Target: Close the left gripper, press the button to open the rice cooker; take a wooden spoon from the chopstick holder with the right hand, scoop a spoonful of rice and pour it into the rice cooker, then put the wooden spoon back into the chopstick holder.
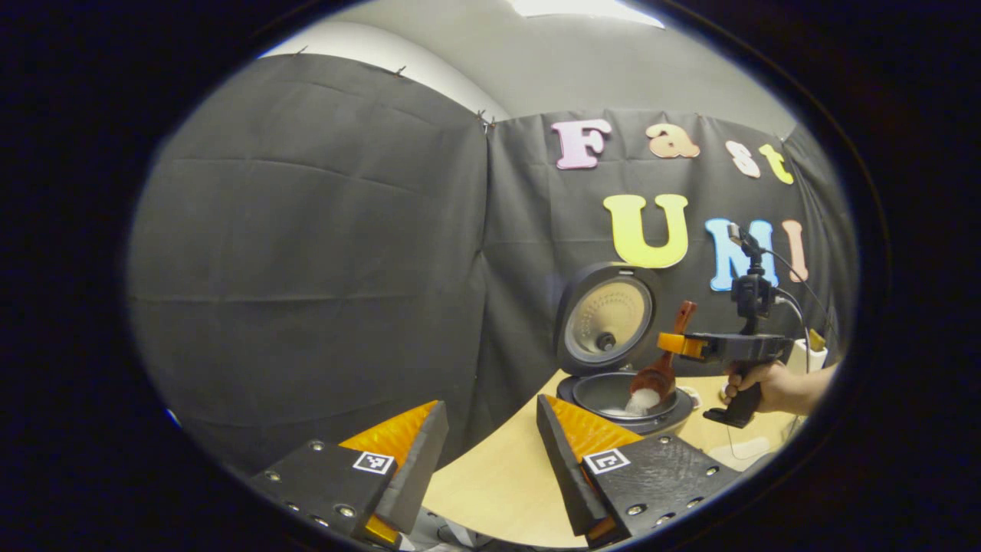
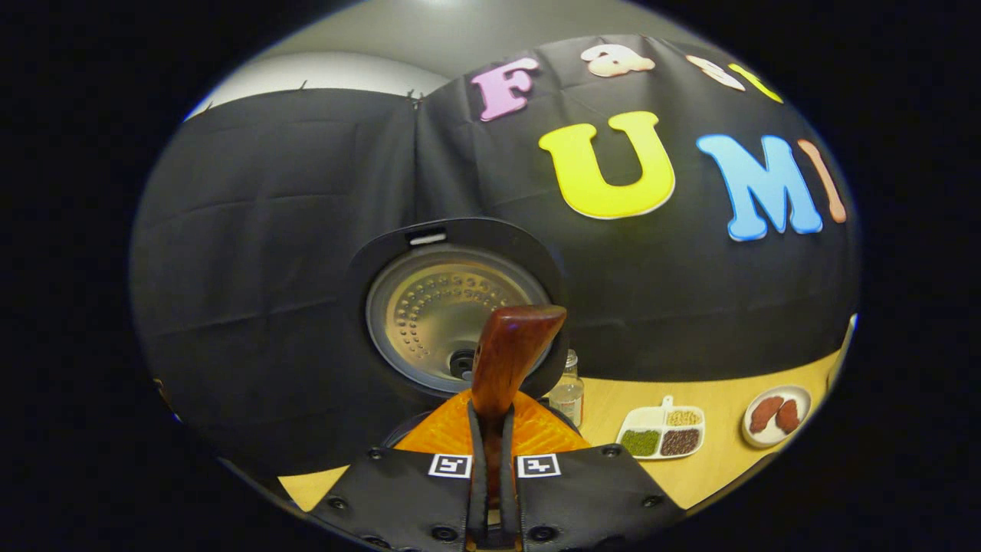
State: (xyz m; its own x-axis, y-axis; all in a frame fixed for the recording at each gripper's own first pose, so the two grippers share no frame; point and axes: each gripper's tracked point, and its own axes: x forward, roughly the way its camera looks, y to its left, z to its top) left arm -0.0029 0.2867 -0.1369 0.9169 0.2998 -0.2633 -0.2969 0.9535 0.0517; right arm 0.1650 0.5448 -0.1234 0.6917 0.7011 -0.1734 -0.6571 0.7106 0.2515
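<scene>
Your left tool [image 1: 490, 460] stands wide apart and empty over the tabletop [image 1: 498, 483], while farther right the rice cooker [image 1: 625, 399] sits with its lid [image 1: 605, 318] upright and white rice [image 1: 642, 399] falling into its pot. Your right tool [image 2: 490, 475] is clamped on the wooden spoon [image 2: 506, 360], its bowl tipped over that pot. To the right, a divided tray [image 2: 661, 431] holds green, pale and dark grains, and a small dish [image 2: 775, 415] holds two reddish-brown pieces.

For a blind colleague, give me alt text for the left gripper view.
A brown wooden spoon, held by the right gripper, tips white rice into the open black rice cooker on a light wooden table. The left gripper sits open in the foreground.
</scene>
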